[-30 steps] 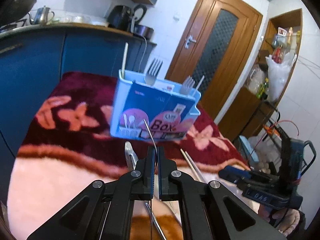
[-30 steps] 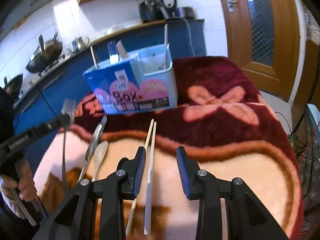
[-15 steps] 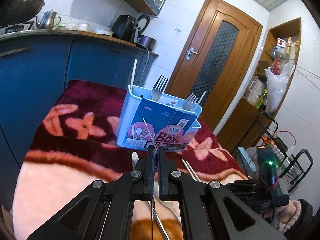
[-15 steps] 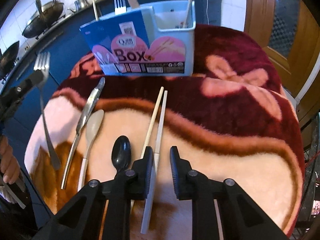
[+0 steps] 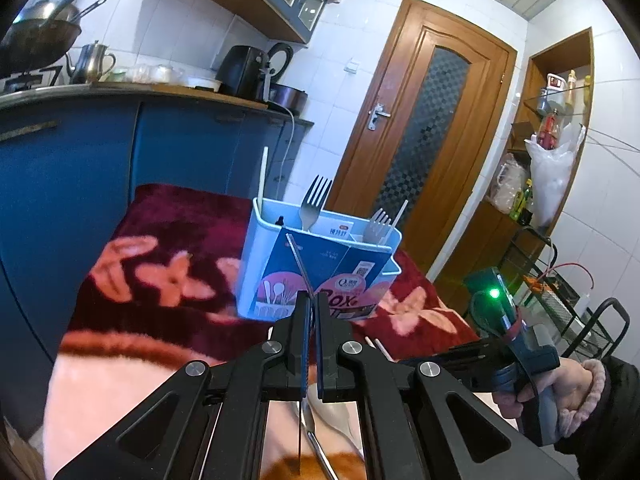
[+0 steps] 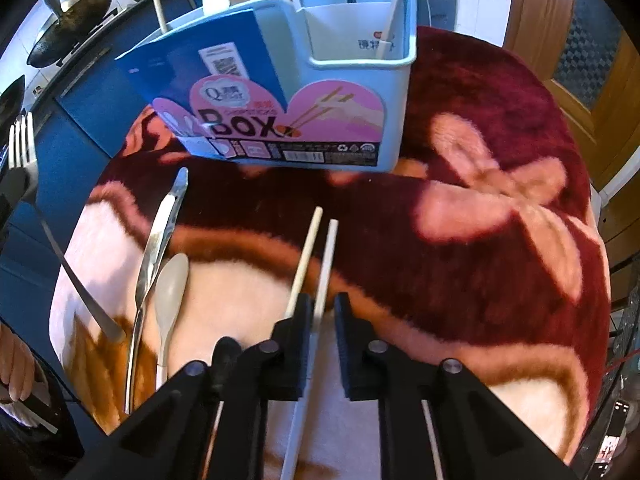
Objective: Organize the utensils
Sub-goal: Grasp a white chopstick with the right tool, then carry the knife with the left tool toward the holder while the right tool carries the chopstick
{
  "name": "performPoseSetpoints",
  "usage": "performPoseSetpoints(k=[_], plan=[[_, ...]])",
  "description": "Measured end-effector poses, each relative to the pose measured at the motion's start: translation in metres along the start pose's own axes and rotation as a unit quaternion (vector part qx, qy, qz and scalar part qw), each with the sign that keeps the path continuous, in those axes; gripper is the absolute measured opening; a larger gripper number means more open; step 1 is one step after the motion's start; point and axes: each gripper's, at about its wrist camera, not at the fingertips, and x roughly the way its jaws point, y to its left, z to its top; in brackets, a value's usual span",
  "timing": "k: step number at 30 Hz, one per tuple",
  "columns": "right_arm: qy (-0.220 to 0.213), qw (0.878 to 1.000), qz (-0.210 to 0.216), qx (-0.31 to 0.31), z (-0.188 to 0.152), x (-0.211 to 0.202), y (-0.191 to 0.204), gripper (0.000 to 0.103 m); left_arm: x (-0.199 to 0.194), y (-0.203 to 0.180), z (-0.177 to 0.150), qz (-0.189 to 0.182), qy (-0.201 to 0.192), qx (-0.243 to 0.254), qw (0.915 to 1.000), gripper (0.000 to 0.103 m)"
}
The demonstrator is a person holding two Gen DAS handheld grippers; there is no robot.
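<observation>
The left gripper point(image 5: 311, 312) is clamped on a fork point(image 6: 24, 156), raised short of the utensil box point(image 6: 320, 92). The right gripper point(image 6: 322, 320), fingers apart, straddles the white chopstick point(image 6: 326, 264) lying on the blanket point(image 6: 480, 240).

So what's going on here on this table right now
A person is sorting utensils into the blue box using two handheld grippers. The left gripper is shut on a fork, held up in the air near the box. The right gripper is low over the blanket, its fingers straddling a white chopstick but not yet closed. A knife, a spoon and another chopstick lie loose on the blanket.
</observation>
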Motion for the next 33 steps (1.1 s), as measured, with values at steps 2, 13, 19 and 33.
performPoseSetpoints(k=[2,13,19,33], plan=[[-0.001,1.0,0.0,0.0,0.0,-0.001,-0.001,0.008,0.001,-0.001,0.002,0.002,-0.002,0.002,1.0,0.001],[-0.102,0.993,0.033,0.052,-0.022,-0.039,-0.018,0.006,-0.005,-0.005,0.023,0.014,-0.023,0.01,0.9996,0.001],[-0.19,0.978,0.045,0.068,-0.043,-0.07,-0.018,0.006,-0.014,-0.013,0.053,0.019,-0.055,0.024,0.998,0.001],[-0.308,0.946,0.033,0.091,-0.077,-0.097,-0.022,0.006,-0.014,-0.032,0.13,0.039,-0.159,0.046,0.9855,0.001]])
